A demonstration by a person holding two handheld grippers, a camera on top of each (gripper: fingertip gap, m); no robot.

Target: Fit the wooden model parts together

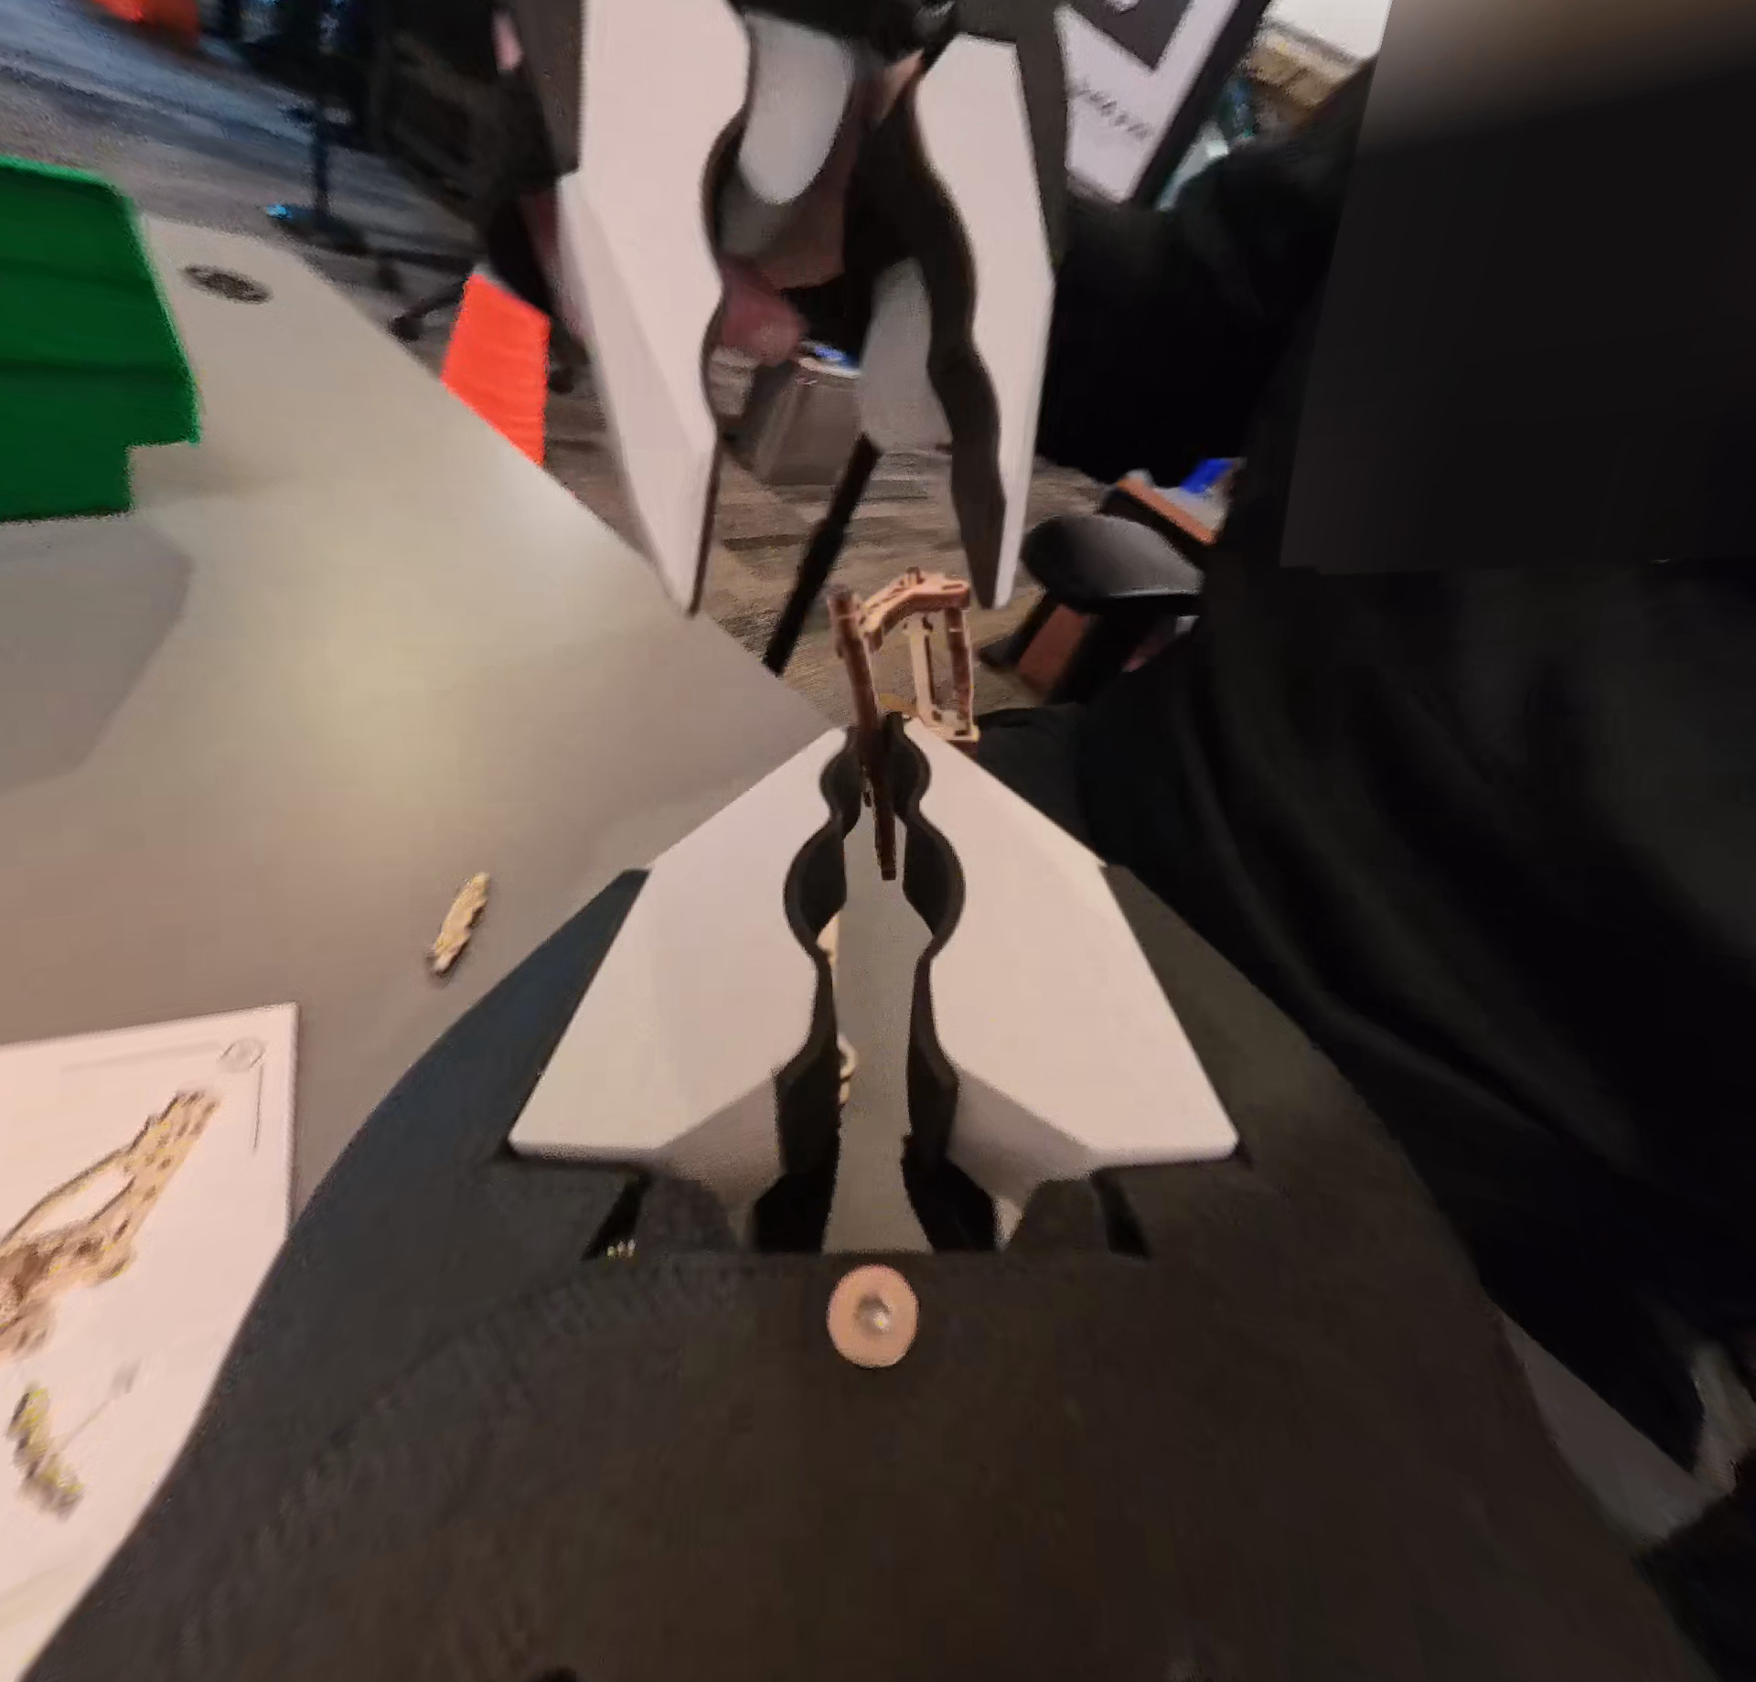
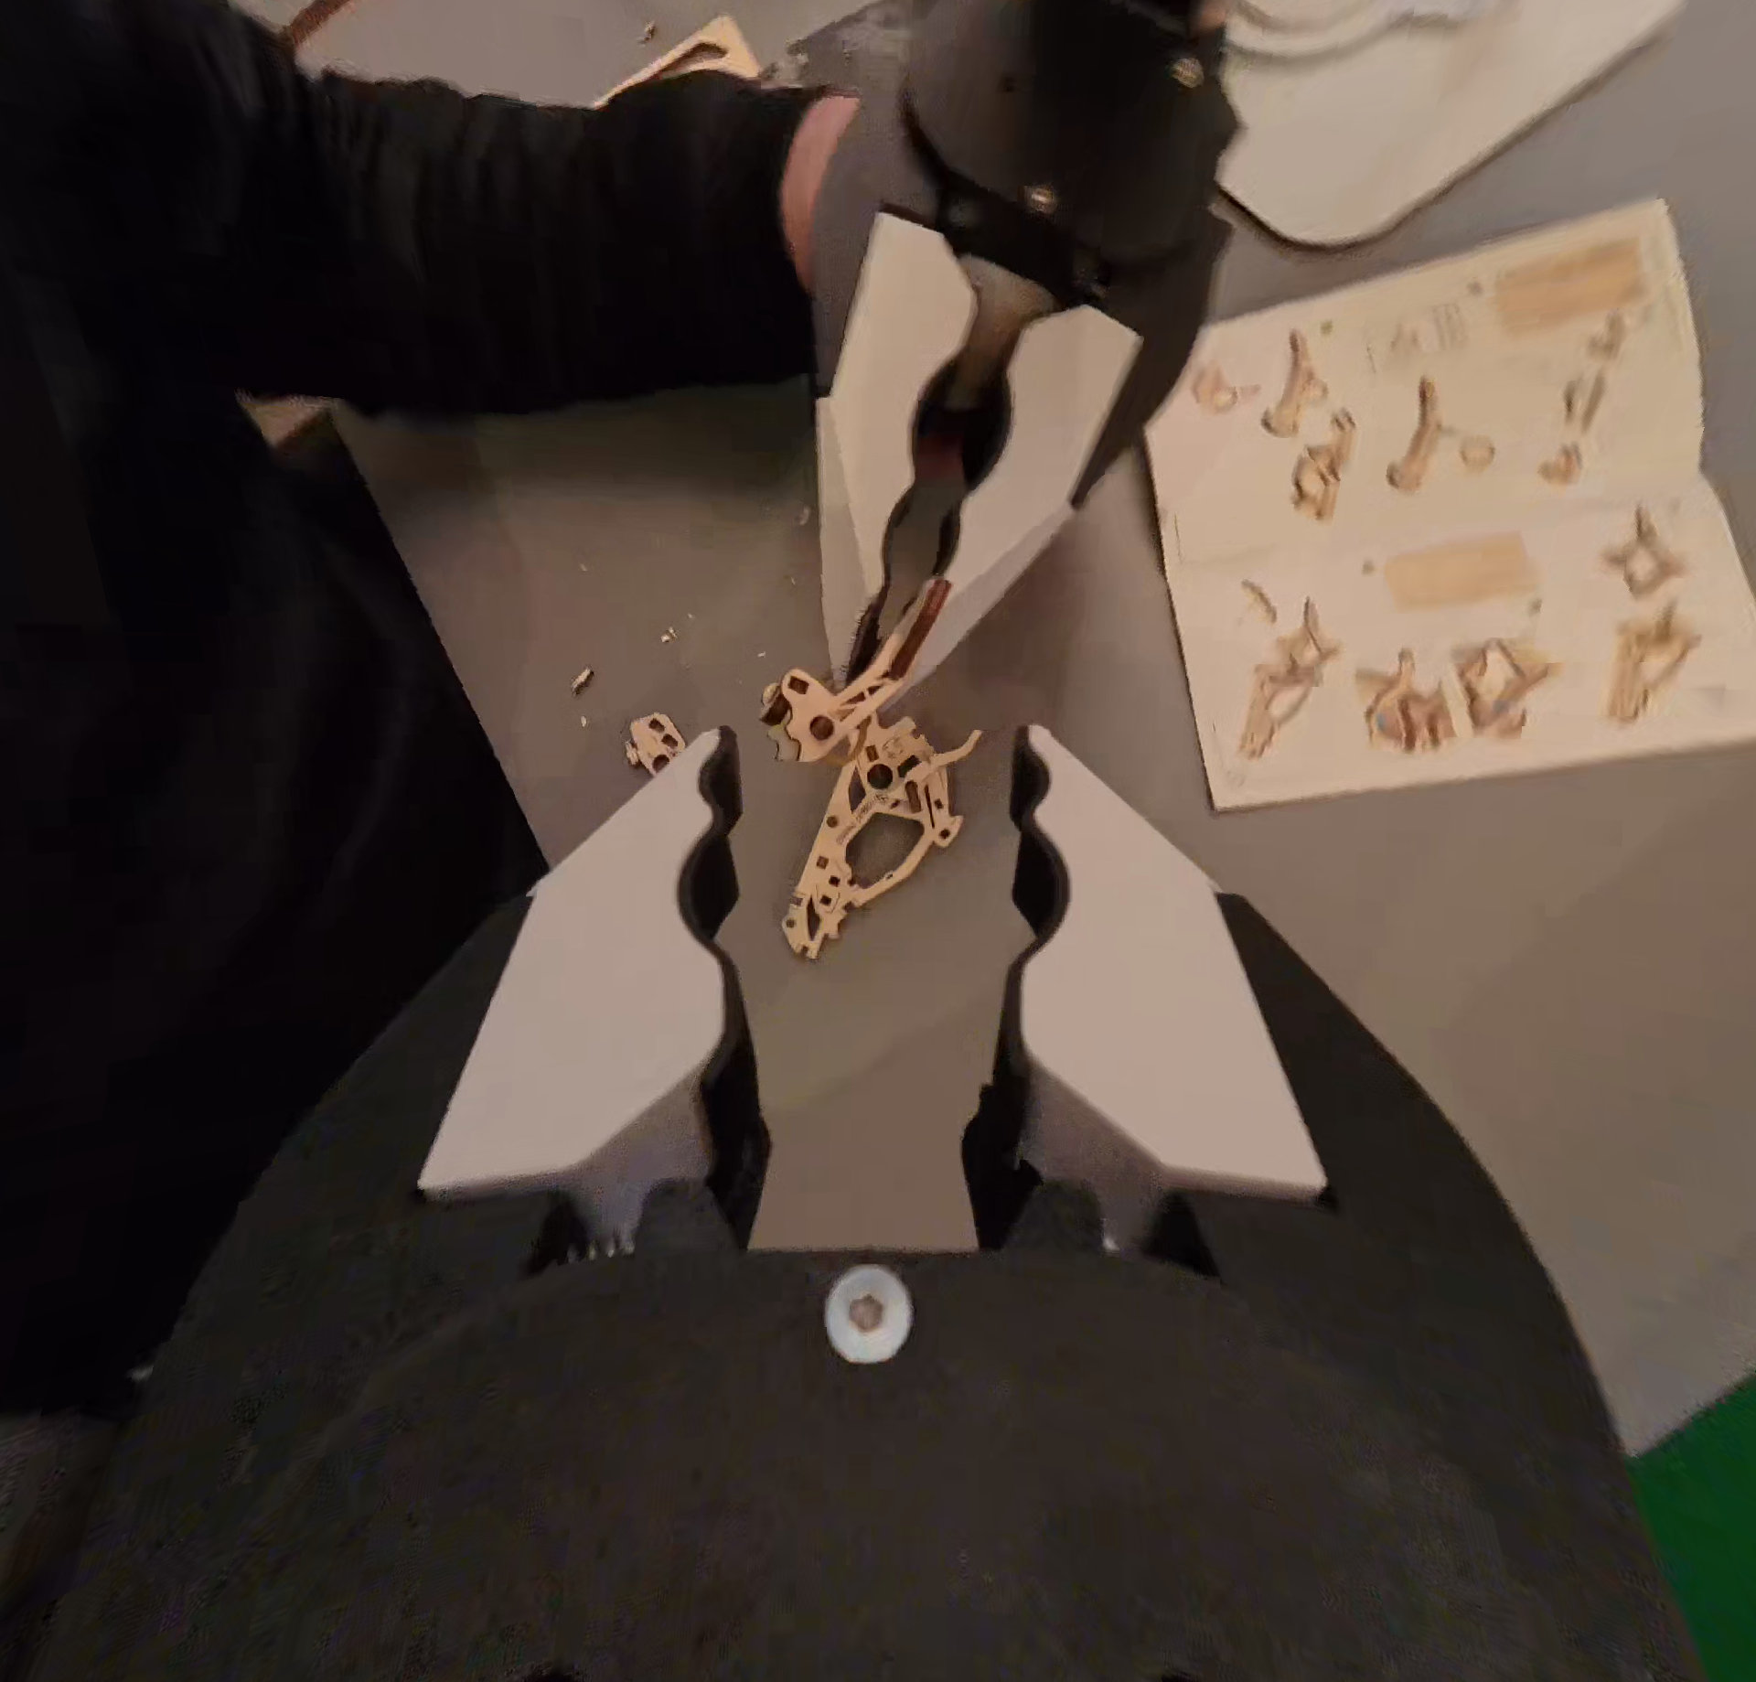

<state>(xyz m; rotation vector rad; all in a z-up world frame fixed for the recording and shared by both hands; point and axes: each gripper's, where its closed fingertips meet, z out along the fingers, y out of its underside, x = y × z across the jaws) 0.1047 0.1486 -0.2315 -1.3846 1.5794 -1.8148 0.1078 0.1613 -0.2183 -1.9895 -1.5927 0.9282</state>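
Note:
My left gripper (image 1: 882, 743) is shut on a thin wooden model assembly (image 1: 917, 648), which sticks out past its fingertips, edge-on. In the right wrist view the left gripper (image 2: 879, 662) comes in from above, and the flat, pale, cut-out assembly (image 2: 874, 829) hangs from its tips over the grey table. My right gripper (image 2: 874, 743) is open and empty, with its fingertips on either side of the assembly and not touching it. In the left wrist view the right gripper (image 1: 846, 596) points down at the assembly from just above.
A small loose wooden piece (image 2: 656, 743) lies left of the right gripper; it also shows in the left wrist view (image 1: 461, 919). An instruction sheet (image 2: 1444, 515) lies to the right, with a white tray (image 2: 1425, 116) beyond it. Green bins (image 1: 76, 335) stand far left. A person's dark sleeve (image 2: 428, 239) crosses the table. Less than 4 cm separates the two grippers' tips. From either gripper's tips it is about 15 cm to the small loose wooden piece (image 2: 656, 743).

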